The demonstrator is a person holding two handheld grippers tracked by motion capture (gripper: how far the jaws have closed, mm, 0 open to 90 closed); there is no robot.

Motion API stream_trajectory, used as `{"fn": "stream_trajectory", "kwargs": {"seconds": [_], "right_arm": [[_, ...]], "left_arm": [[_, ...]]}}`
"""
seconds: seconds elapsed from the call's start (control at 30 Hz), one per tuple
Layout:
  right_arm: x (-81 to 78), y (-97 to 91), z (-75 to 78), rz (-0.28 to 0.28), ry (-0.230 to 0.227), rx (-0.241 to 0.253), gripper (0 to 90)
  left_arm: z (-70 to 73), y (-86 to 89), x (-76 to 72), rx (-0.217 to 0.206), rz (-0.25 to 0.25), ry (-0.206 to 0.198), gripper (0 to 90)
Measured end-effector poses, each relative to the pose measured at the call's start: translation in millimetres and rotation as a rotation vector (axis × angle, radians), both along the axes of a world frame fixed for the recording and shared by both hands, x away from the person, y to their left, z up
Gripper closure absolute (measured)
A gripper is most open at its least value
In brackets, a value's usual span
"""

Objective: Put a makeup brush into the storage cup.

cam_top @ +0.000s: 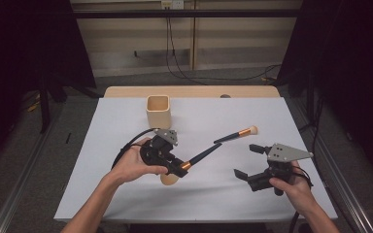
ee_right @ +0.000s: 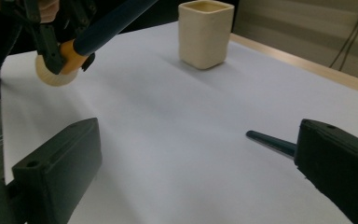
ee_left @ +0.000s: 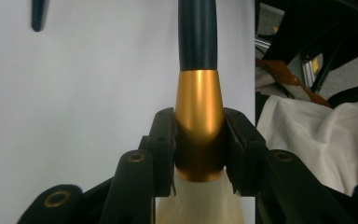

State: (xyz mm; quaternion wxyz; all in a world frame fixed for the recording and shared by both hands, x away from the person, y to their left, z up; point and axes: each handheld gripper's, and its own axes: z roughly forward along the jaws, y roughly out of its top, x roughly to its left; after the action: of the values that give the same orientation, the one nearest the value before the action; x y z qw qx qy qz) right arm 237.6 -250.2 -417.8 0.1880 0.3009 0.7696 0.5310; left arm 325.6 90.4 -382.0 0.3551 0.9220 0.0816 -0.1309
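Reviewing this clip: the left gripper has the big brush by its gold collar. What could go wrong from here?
1. The left gripper clamps the large brush on its smooth, tapered gold ferrule, so it might slip or pivot.
2. Its long dark handle points toward the small brush lying on the table, and a swing could knock it.
3. The cup looks narrow; a tilted brush could catch its rim or tip it.
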Motion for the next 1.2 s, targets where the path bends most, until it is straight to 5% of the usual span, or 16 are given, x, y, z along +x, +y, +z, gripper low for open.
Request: {"fn": "stream_trajectory", "kwargs": {"seconds": [0.27, 0.43, 0.67, 0.83, 1.2], "right_arm": [[3.5, 14.2, 10.6, 0.104, 0.077, -0.063, 0.9], [12.6, 22.9, 19.2, 0.138, 0.086, -0.127, 2.3], [25.2, 31.0, 23.7, 0.293, 0.248, -0.245, 3.2], [32.7, 39.0, 23.4, 0.324, 0.261, -0.326, 3.2], [46.8, 72.5, 24.9, 0.455, 0.335, -0.504, 3.9]], "left_arm": [[2.6, -4.1, -3.3, 0.059, -0.038, -0.013, 66.5], [3.9, -10.3, -4.1, 0.106, -0.077, -0.018, 66.5], [3.1, -17.5, -2.7, 0.169, -0.079, -0.02, 66.5], [-2.2, -22.3, -3.3, 0.233, -0.105, -0.02, 66.5], [-6.2, -29.2, -6.2, 0.274, -0.111, -0.006, 66.5]]}}
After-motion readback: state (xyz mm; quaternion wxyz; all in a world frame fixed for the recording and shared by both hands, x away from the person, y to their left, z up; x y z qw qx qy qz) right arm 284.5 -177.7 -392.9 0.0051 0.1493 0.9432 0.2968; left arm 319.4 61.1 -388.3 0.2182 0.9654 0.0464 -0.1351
